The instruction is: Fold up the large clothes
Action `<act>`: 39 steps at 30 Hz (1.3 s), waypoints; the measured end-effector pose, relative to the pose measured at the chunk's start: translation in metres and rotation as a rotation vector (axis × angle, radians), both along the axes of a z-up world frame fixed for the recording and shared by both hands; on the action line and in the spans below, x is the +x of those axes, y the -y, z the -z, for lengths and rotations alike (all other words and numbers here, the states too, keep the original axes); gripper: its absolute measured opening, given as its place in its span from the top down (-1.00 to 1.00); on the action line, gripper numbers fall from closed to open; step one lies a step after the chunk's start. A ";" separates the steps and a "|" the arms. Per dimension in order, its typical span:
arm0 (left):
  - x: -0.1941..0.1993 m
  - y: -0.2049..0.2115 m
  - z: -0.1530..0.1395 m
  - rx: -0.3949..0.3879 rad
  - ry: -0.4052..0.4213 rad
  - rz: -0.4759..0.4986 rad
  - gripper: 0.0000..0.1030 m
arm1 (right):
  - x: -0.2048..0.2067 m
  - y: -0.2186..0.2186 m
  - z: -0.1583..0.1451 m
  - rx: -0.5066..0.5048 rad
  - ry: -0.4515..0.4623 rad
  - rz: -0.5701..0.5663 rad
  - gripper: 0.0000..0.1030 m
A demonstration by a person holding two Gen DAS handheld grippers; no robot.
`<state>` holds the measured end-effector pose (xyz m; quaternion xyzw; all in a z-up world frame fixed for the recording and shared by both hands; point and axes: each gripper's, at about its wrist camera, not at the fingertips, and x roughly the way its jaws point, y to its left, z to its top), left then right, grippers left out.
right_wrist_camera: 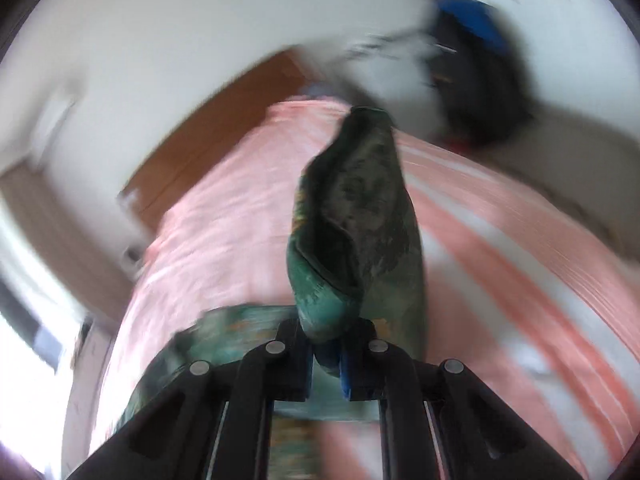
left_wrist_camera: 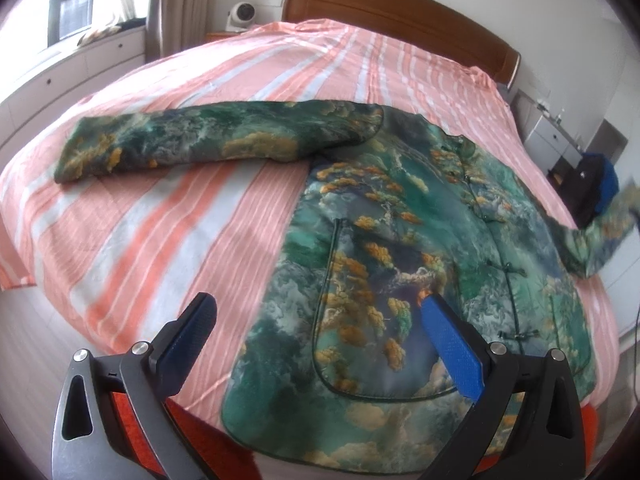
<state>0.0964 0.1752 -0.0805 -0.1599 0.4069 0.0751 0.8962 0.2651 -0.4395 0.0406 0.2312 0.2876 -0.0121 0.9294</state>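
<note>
Green-and-gold printed fabric of a long-sleeved padded jacket [left_wrist_camera: 400,248] lies spread flat on the bed's pink-and-white striped cover [left_wrist_camera: 168,216], one sleeve stretched out sideways. In the left wrist view the left tongs [left_wrist_camera: 316,316] gape wide above the jacket's hem, gripping nothing. In the blurred right wrist view the right tongs [right_wrist_camera: 328,356] are clamped tight on the jacket's other sleeve cuff [right_wrist_camera: 352,220], which stands lifted above the cover.

Light: soft daylight from window [left_wrist_camera: 80,8], upper left in left wrist view, blown out at lower left in right wrist view | Shadows: faint | Left wrist view: mostly sharp, slight smear on raised sleeve [left_wrist_camera: 600,232] | Right wrist view: heavy motion blur throughout | Edges: fisheye bending, dark corner vignette
</note>
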 end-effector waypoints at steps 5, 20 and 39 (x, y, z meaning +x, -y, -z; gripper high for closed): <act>-0.008 -0.002 0.000 -0.017 0.008 -0.009 -0.98 | 0.043 -0.200 -0.028 -0.164 0.072 -0.365 0.80; -0.025 -0.010 0.011 0.010 -0.024 -0.050 -0.98 | 0.055 -0.344 0.123 -0.039 -0.197 -0.625 -0.31; -0.016 0.024 0.004 0.130 -0.037 0.031 -0.99 | -0.015 -0.249 0.123 -0.261 -0.177 -0.497 -0.64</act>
